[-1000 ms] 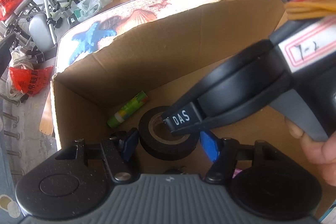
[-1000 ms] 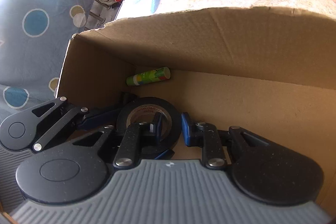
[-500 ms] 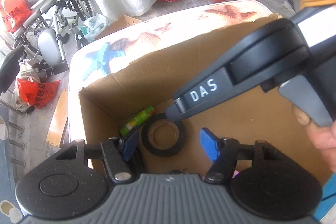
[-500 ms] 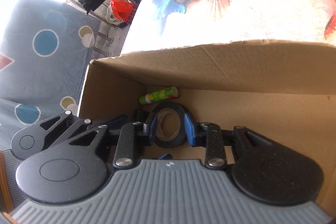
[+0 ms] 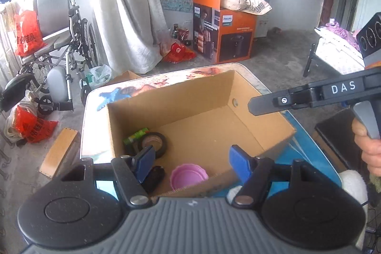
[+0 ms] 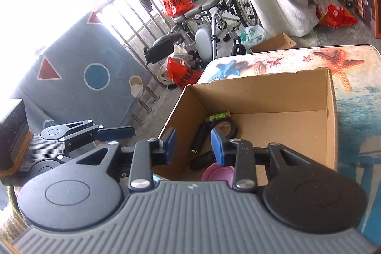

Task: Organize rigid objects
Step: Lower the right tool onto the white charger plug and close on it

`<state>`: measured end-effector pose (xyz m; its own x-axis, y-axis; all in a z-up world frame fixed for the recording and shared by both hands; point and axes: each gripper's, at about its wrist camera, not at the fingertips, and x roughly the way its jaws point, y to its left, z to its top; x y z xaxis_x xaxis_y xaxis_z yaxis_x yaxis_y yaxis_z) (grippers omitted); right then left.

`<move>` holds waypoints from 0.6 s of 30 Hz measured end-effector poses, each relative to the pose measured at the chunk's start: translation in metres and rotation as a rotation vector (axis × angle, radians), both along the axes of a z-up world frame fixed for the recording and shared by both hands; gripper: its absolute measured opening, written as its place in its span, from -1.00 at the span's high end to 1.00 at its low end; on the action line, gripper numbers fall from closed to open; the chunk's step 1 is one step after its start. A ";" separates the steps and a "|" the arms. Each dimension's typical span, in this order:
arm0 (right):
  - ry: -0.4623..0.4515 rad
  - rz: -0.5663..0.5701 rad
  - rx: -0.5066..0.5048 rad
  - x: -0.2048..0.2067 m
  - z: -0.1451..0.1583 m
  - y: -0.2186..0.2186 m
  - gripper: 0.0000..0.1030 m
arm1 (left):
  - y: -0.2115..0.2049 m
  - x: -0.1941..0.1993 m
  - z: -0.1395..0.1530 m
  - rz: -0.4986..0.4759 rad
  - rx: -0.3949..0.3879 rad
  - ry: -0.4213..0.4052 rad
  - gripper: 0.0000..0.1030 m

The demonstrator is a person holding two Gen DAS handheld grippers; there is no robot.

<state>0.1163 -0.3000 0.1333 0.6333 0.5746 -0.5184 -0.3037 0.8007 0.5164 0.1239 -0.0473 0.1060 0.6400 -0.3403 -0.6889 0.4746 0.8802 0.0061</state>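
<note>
Both grippers hang above the cardboard box (image 5: 266, 125) with nothing between their blue pads. Left gripper (image 5: 193, 160) has its jaws apart and widening; right gripper (image 6: 193, 145) shows a narrower gap, also widening, and holds nothing. Down in the box's left corner lies the black tape roll (image 5: 153, 141), flat on the floor and touching the green glue stick (image 5: 135, 135) that rests along the far wall. Nearer the front wall sit a dark oblong object (image 5: 154, 176) and a pink round lid (image 5: 189, 176). All the right half of the box floor is bare cardboard. Top flaps are gone, so the rim stands open on every side. Box sits on the seashell-print table (image 6: 352, 97), with a free strip of tabletop beyond the far rim and to the right
</note>
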 end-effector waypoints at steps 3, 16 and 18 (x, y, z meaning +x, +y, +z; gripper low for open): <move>-0.002 -0.035 0.020 -0.045 -0.019 -0.009 0.37 | -0.002 -0.037 -0.026 -0.016 -0.028 -0.022 -0.37; 0.193 -0.201 0.137 -0.071 -0.134 -0.008 0.35 | -0.078 -0.071 -0.147 0.001 0.199 -0.050 -0.09; 0.201 -0.207 0.132 -0.061 -0.140 -0.006 0.35 | -0.081 -0.064 -0.152 0.012 0.191 -0.039 -0.05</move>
<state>0.0556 -0.3061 -0.0070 0.6360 0.5148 -0.5749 -0.0226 0.7571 0.6529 0.0603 -0.1288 -0.0459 0.6704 -0.1982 -0.7151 0.4603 0.8669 0.1912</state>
